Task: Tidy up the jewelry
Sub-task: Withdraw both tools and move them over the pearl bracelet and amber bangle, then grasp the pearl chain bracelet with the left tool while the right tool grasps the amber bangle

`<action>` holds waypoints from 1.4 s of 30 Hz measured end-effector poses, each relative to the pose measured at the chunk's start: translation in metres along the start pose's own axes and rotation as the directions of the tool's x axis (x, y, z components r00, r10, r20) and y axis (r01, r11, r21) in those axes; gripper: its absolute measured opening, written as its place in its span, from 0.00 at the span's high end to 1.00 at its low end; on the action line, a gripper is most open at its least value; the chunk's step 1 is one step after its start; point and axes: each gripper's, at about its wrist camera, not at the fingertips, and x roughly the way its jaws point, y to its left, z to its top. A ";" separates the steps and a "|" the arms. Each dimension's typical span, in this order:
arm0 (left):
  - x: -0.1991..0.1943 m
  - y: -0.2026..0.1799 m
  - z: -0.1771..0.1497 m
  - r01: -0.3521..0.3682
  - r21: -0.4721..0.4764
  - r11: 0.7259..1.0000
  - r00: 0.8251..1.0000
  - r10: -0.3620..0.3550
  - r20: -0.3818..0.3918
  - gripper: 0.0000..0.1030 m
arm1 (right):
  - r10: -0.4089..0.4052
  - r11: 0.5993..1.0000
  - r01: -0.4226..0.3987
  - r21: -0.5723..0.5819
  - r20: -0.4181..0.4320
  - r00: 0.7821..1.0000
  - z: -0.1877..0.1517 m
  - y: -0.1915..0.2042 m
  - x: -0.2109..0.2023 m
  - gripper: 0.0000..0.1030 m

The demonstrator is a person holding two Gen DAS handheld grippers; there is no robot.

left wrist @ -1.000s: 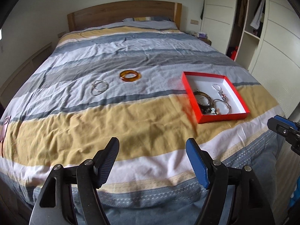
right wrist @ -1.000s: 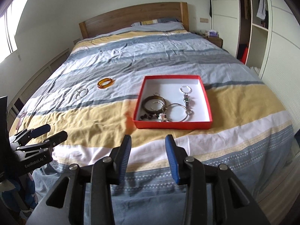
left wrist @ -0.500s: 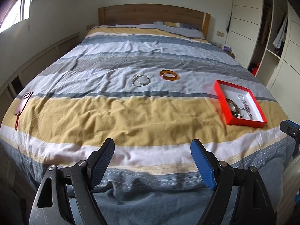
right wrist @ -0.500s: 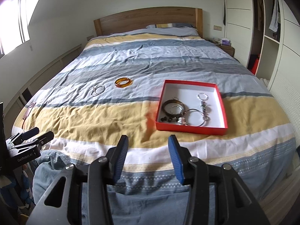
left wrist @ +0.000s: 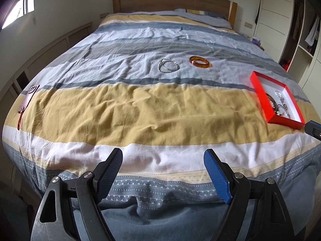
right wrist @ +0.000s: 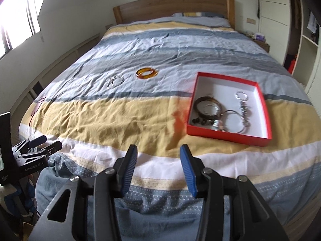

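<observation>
An amber bangle (left wrist: 200,62) (right wrist: 147,73) and a silver chain bracelet (left wrist: 168,65) (right wrist: 115,82) lie on the striped bedspread near mid-bed. A red box (left wrist: 258,92) (right wrist: 224,134) with a white inside holds several bracelets and a keychain; it sits right of them. My left gripper (left wrist: 163,160) is open and empty over the foot of the bed. It also shows in the right wrist view (right wrist: 43,143). My right gripper (right wrist: 158,155) is open and empty, near the foot edge, short of the box.
A red-brown strap item (left wrist: 26,102) lies at the bed's left edge. A wooden headboard (left wrist: 172,0) stands at the far end. White wardrobes and open shelves (left wrist: 301,30) line the right side. A nightstand (right wrist: 260,40) stands by the headboard.
Both grippers have swung left and pulled back, so the box sits further right in both views. The jewelry on the bed has not moved. Both stay open.
</observation>
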 end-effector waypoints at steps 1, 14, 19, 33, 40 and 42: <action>0.005 0.002 0.001 -0.008 -0.003 1.000 1.000 0.008 -0.007 0.20 | 0.011 1.000 -0.011 -0.005 -0.013 1.000 0.002 0.001 0.008 0.59; 0.073 0.035 0.037 -0.057 -0.055 0.997 0.994 0.051 -0.091 0.21 | 0.106 0.989 -0.119 -0.083 -0.144 0.984 0.045 0.020 0.102 0.59; 0.100 0.042 0.081 -0.029 -0.072 0.997 0.997 0.024 -0.072 0.23 | 0.140 0.983 -0.155 -0.102 -0.134 0.981 0.095 0.026 0.141 0.59; 0.207 0.033 0.211 0.074 -0.030 0.997 0.997 -0.075 -0.025 0.37 | 0.177 0.967 -0.197 -0.161 -0.127 0.976 0.201 0.042 0.248 0.60; 0.254 0.024 0.213 0.099 -0.006 0.995 0.990 -0.099 -0.103 0.51 | 0.165 0.964 -0.191 -0.183 -0.150 0.975 0.212 0.045 0.279 0.60; 0.257 0.022 0.209 0.096 0.013 0.995 0.991 -0.094 -0.096 0.54 | 0.164 0.962 -0.193 -0.192 -0.158 0.974 0.212 0.046 0.285 0.60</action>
